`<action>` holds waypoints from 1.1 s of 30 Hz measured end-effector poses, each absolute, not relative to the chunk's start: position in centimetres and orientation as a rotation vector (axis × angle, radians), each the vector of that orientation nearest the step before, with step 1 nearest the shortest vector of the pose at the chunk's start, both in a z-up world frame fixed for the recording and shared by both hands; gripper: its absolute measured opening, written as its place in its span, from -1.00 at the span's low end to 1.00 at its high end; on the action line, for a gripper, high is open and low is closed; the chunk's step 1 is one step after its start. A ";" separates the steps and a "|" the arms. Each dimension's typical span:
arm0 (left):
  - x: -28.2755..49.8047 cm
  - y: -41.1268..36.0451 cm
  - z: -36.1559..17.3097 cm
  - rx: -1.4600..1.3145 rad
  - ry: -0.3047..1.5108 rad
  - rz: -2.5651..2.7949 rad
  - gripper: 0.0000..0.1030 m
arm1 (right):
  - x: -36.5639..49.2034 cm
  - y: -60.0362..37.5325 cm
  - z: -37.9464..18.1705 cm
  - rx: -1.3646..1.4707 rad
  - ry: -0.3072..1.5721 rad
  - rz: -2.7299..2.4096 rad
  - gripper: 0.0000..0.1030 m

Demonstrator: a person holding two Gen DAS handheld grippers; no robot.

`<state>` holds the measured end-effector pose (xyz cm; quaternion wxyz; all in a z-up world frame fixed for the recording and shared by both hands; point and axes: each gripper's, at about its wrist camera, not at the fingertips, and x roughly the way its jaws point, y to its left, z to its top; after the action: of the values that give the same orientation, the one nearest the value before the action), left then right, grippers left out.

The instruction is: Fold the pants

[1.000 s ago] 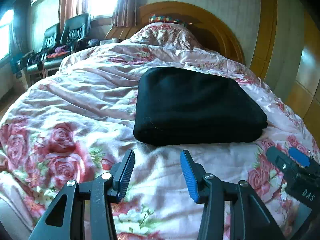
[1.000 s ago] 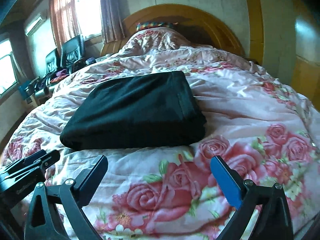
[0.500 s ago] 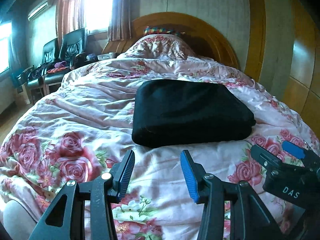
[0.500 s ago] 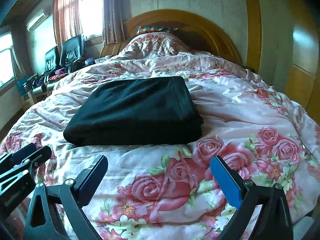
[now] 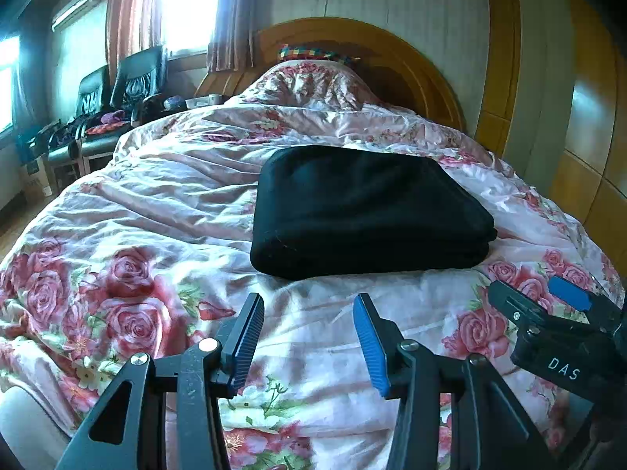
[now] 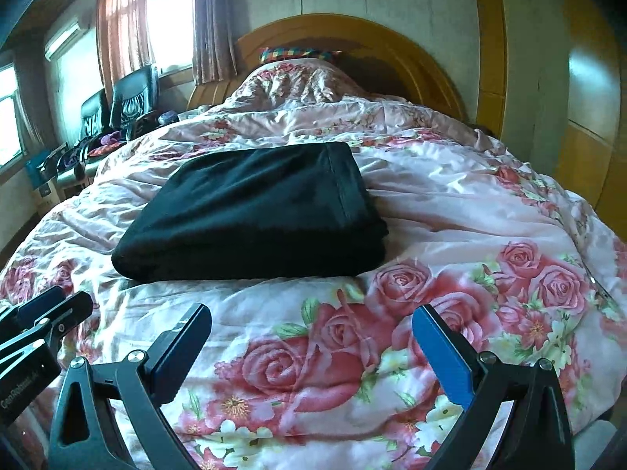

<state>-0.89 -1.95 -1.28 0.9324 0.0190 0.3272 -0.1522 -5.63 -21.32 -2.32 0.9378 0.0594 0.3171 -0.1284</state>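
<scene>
Black pants [image 5: 364, 211] lie in a compact folded stack on the bed [image 5: 129, 215] (edges fairly square). Left tool [image 5: 309, 337] and right tool [image 6: 313, 348] both released, empty, short of it. Folding looks done.

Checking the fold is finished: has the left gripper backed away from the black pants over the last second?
Yes. The left gripper has pulled back: the folded pants look smaller and farther up the floral quilt, and more headboard shows.
</scene>
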 end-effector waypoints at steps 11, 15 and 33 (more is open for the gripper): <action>-1.2 -2.1 -1.1 0.050 0.650 -0.287 -0.07 | -5.6 -21.6 -2.6 0.142 0.659 -0.258 0.99; -1.0 -2.0 -1.3 0.042 0.662 -0.279 -0.07 | -5.6 -21.8 -2.8 0.149 0.665 -0.257 0.99; -0.7 -1.6 -2.1 0.026 0.696 -0.255 -0.06 | -5.5 -21.6 -2.9 0.151 0.675 -0.247 0.99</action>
<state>-0.68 -1.56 -2.10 0.9321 0.0126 0.3399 -0.1246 -5.46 -21.59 -2.94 0.9333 0.0739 0.3299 -0.1207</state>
